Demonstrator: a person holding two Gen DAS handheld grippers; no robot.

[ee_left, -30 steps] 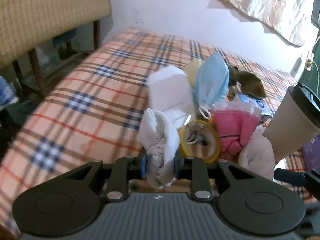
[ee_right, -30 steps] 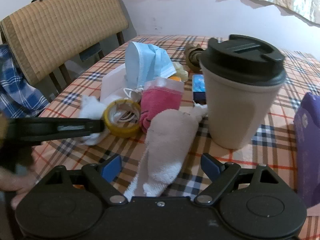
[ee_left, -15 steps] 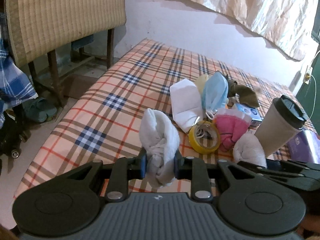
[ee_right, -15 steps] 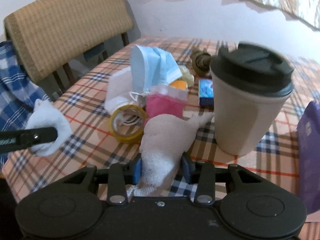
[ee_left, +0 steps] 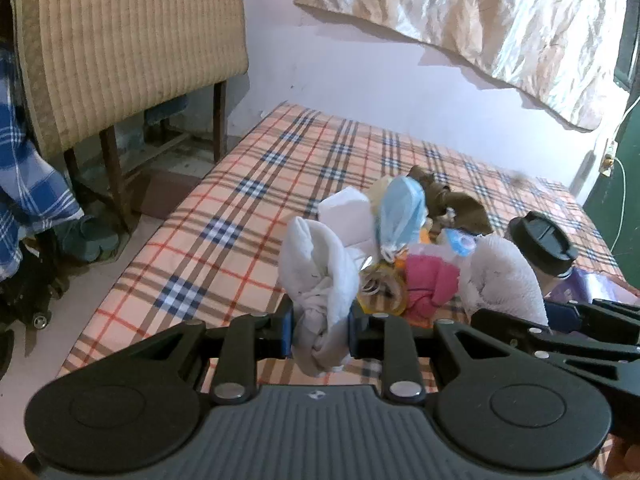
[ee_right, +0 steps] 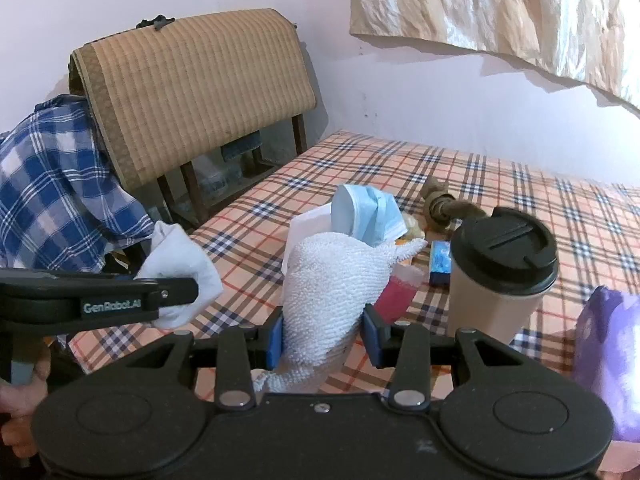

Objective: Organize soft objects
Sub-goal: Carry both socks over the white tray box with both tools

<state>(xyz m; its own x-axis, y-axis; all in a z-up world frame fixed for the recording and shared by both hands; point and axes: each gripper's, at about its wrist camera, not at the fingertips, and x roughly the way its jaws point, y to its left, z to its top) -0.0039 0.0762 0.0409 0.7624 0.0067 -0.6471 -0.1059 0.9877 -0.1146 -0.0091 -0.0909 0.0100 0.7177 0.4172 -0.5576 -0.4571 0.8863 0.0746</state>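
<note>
**Two cloths held up, and a cluttered pile just below**

My left gripper (ee_left: pixel 320 330) is clamped on a crumpled smooth white cloth (ee_left: pixel 318 276), which stands up from between the blue pads at the lower centre of the left wrist view. My right gripper (ee_right: pixel 322 338) is closed around a fluffy white terry towel (ee_right: pixel 332 284), bunched upright at the centre of the right wrist view. Both appear lifted clear of the peach plaid bedspread (ee_left: pixel 240 216).

The other soft things lie in a heap at centre frame: a light blue face mask (ee_right: pixel 368 216), a pink cloth (ee_left: pixel 430 284) and a brown knotted rag (ee_left: pixel 456 200), with a yellow tape roll (ee_left: pixel 384 300) among them.

I judge the main risk to be the beige paper cup with its black lid (ee_right: pixel 500 276), which stands just right of my right gripper; a careless swing to that side could tip it. The towel's loose lower end hangs below my fingers and could catch on the heap and drag the mask's ear loops along. My left grip takes only a narrow waist of the cloth, so a quick move may let it slip out.
</note>
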